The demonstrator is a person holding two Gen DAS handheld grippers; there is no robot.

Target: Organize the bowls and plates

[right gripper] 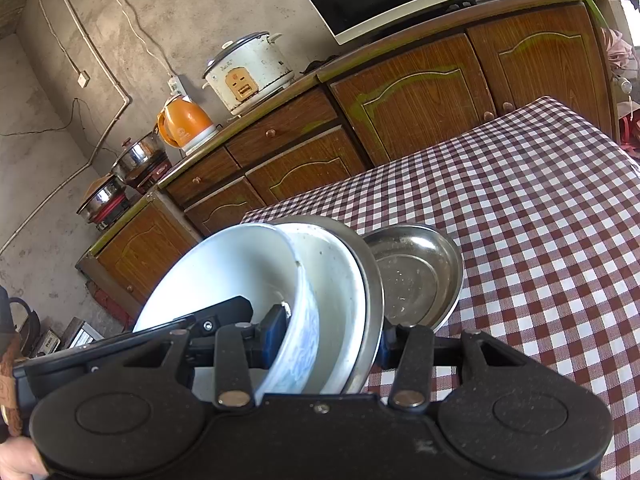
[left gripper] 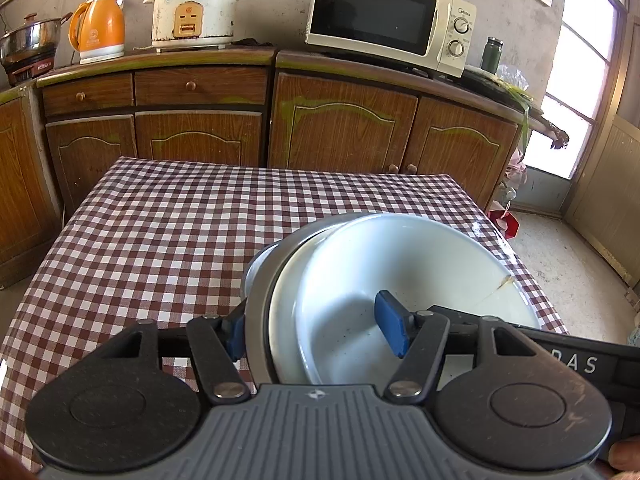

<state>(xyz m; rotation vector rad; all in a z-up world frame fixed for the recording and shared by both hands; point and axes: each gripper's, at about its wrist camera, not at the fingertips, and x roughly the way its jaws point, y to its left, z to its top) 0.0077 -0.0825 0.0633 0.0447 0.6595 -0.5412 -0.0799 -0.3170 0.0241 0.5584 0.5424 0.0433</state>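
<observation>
You've got both grippers on the same nested stack, which is why it sits tilted on edge over the checked worktop (left gripper: 160, 220) rather than flat. Left gripper (left gripper: 316, 330): fingers clenched across the stack's near rim, one blue pad (left gripper: 394, 330) inside the white bowl (left gripper: 400, 264), the other outside the steel plate (left gripper: 260, 312). Right gripper (right gripper: 328, 340): fingers grasping the same stack from the opposite side, one pad inside the white bowl's blue-patterned wall, the other hidden behind the steel rim. A second steel bowl (right gripper: 416, 276) lies just beyond the stack; I can't tell whether they touch. My read: the two-sided hold stops the nested pieces sliding apart; level it before you set it down.
</observation>
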